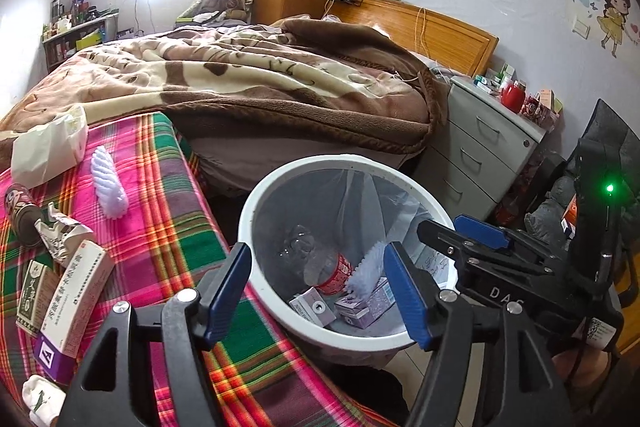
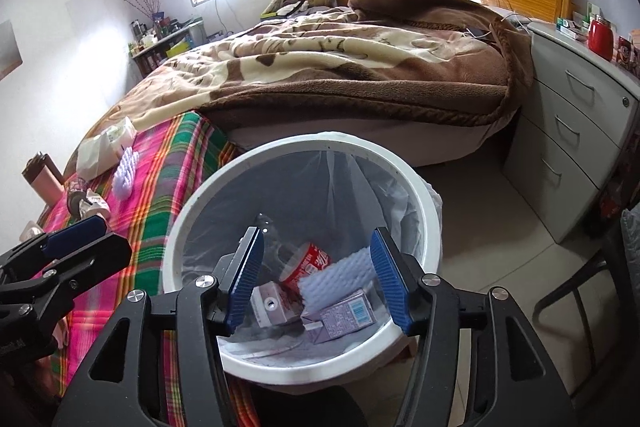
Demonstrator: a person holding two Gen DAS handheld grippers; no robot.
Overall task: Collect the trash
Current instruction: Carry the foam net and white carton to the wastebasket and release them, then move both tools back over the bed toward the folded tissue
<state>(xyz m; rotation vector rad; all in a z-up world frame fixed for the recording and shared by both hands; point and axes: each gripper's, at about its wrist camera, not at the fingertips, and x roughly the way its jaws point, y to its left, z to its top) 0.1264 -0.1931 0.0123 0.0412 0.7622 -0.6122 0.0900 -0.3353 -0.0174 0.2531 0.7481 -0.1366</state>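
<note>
Both grippers hang over the white trash bin (image 2: 431,223), which stands on the floor beside the bed's plaid cloth (image 1: 168,227). The left gripper (image 1: 318,291) has its blue jaws apart with nothing between them; the right gripper (image 2: 316,279) likewise stands open and empty. Inside the lined bin lie a crushed clear bottle with a red label (image 2: 308,261), a white foam net (image 2: 340,277) and two small purple cartons (image 2: 344,315). On the plaid cloth remain another foam net (image 1: 108,183), a medicine box (image 1: 76,303), crumpled paper (image 1: 60,235) and a small can (image 1: 22,215)
</note>
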